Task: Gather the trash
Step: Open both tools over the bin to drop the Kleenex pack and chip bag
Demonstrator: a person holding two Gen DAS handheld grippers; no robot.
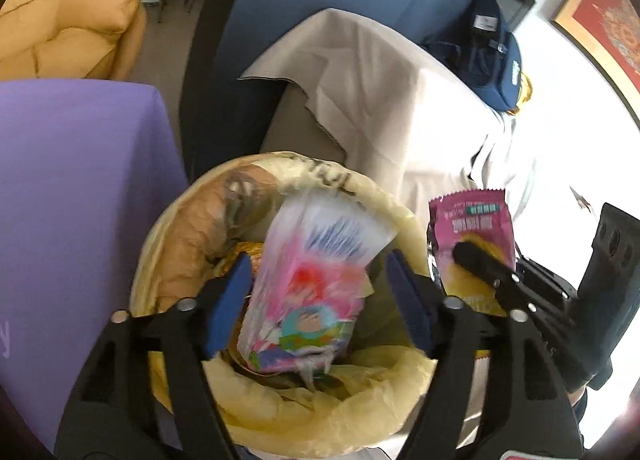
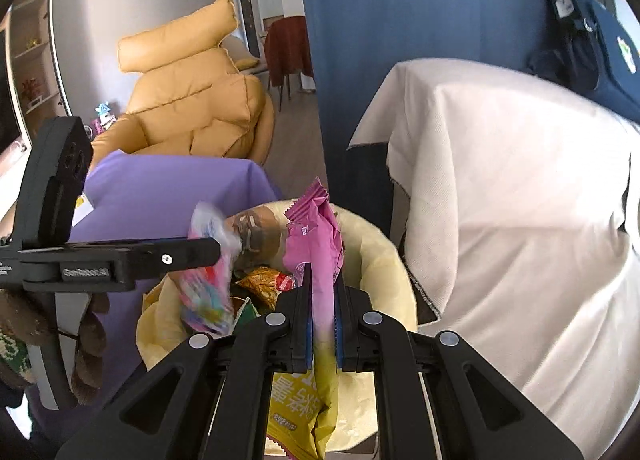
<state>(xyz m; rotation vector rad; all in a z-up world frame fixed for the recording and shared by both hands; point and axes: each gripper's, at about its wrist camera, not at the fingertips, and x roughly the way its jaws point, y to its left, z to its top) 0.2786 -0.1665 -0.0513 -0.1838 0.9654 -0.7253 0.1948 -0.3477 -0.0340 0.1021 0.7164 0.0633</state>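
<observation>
Left wrist view: left gripper [image 1: 316,300] gapes wide, the blurred pink-and-white plastic wrapper [image 1: 308,296] loose between its fingers above the yellow-lined bin [image 1: 360,408]. Right gripper [image 2: 322,312] pinches the pink-and-yellow foil snack packet [image 2: 316,244] mid-body; light, crinkly, probably slippery.

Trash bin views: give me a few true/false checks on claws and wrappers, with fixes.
1. The right claw is shut on the pink-and-yellow snack wrapper. True.
2. The left claw grips the cartoon-print wrapper. False: it is open, pads clear of the wrapper.
3. The trash bin has a yellow liner. True.
4. The bin is empty. False: a gold wrapper already lies inside.
</observation>
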